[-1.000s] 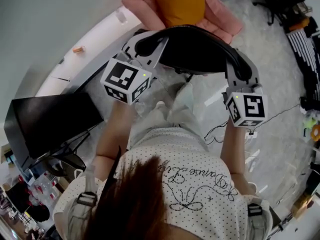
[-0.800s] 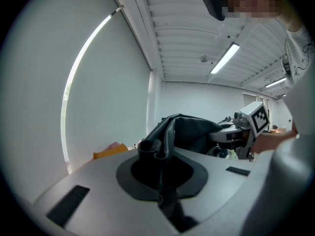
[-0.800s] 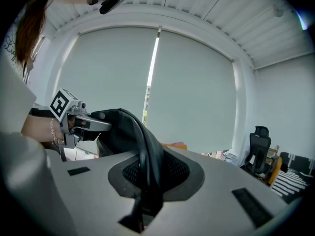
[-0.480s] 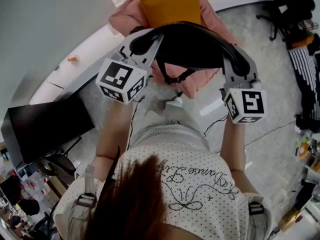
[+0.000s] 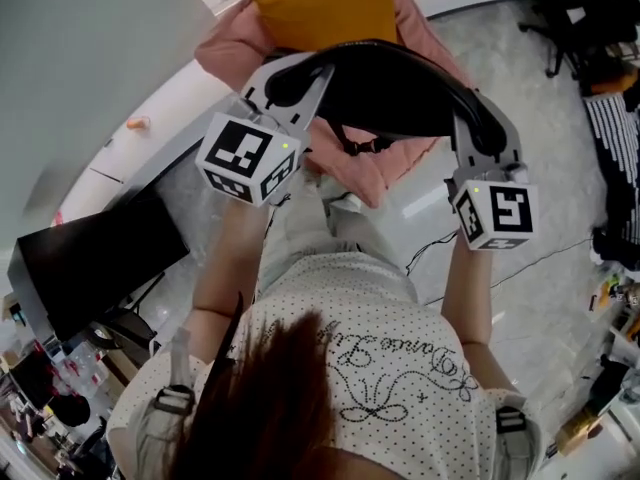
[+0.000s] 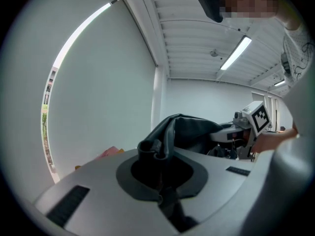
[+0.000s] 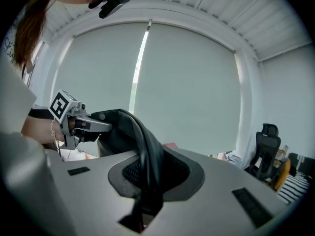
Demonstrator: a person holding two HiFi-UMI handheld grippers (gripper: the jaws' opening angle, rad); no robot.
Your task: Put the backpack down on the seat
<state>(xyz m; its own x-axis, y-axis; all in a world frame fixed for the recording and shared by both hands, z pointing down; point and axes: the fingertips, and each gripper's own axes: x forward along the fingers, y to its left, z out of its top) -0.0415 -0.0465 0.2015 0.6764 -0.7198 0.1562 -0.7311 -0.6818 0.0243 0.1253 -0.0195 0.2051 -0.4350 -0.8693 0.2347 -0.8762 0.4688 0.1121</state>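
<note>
In the head view a black backpack [image 5: 395, 88] hangs in the air between my two grippers. My left gripper [image 5: 287, 80] is shut on its left end and my right gripper [image 5: 478, 128] on its right end. It hangs over the front part of a pink seat [image 5: 385, 168] with an orange cushion [image 5: 325, 6]. In the left gripper view dark backpack fabric [image 6: 189, 132] is bunched in my left gripper [image 6: 156, 156]. In the right gripper view a black fold of the backpack [image 7: 142, 146] runs down through my right gripper [image 7: 146, 181]. A strap with a buckle [image 5: 362, 146] dangles below the backpack.
A black monitor [image 5: 95, 263] stands at the lower left beside a curved white ledge [image 5: 150, 143]. Cables [image 5: 530, 258] lie on the pale floor to the right. A black office chair [image 7: 266, 149] and clutter stand at the far right.
Both grippers have carried the backpack forward. It now hangs over the pink seat's front edge, and the seat and orange cushion show nearer and lower in the head view.
</note>
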